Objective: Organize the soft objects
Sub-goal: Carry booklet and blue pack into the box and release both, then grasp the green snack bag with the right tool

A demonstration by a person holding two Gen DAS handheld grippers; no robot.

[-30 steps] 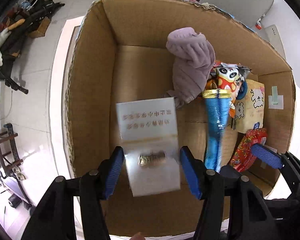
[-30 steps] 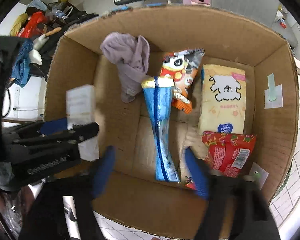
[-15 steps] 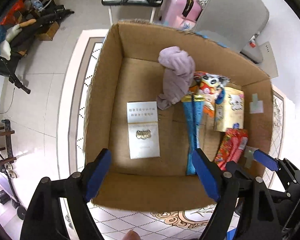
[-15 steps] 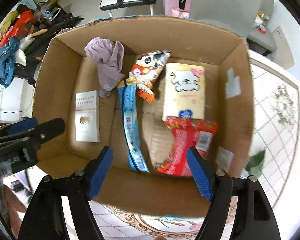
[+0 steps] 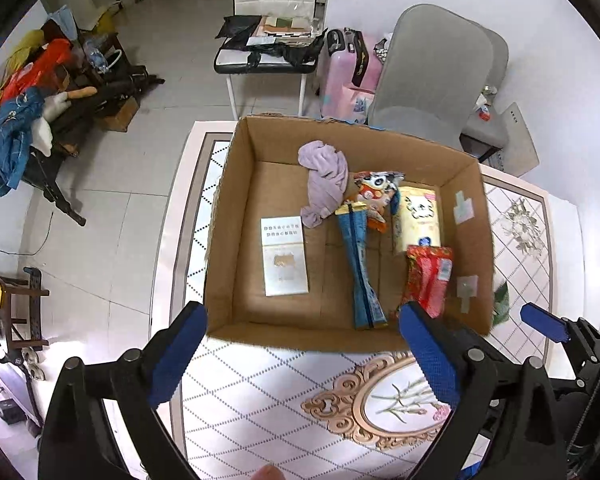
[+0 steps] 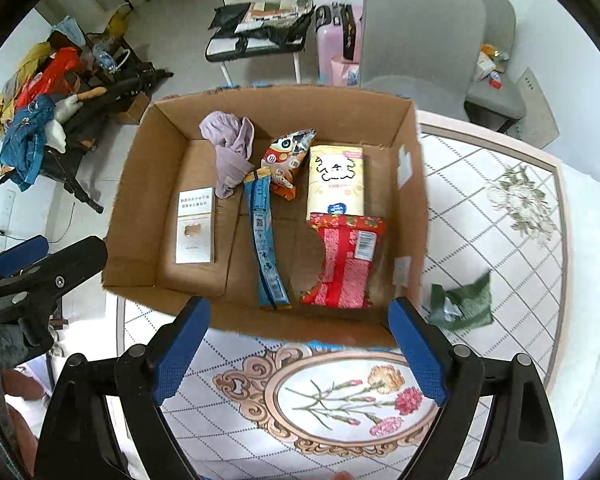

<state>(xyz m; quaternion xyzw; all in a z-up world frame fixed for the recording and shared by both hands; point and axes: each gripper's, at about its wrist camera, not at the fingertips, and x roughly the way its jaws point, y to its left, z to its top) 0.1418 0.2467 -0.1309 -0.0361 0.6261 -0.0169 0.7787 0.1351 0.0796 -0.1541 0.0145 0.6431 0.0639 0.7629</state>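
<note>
Cardboard box fills the middle of both views and holds the sorted things: a white booklet lying flat at centre left, a lilac cloth bunched toward the upper middle, a long blue packet, a panda snack bag, a cream tissue pack and a red snack bag at centre right. One dark green pouch lies on the patterned tabletop just beside the box's right wall, outside it. It looks like the last item left to collect.

Both tools hover over the box's near edge at the bottom of frame; the left gripper and the right gripper are spread wide and hold nothing.

Risks: the green pouch is thin and lies flat, so fingers may slide over it or pinch only a corner. Swinging toward it could also knock the box wall and shift the contents.
</note>
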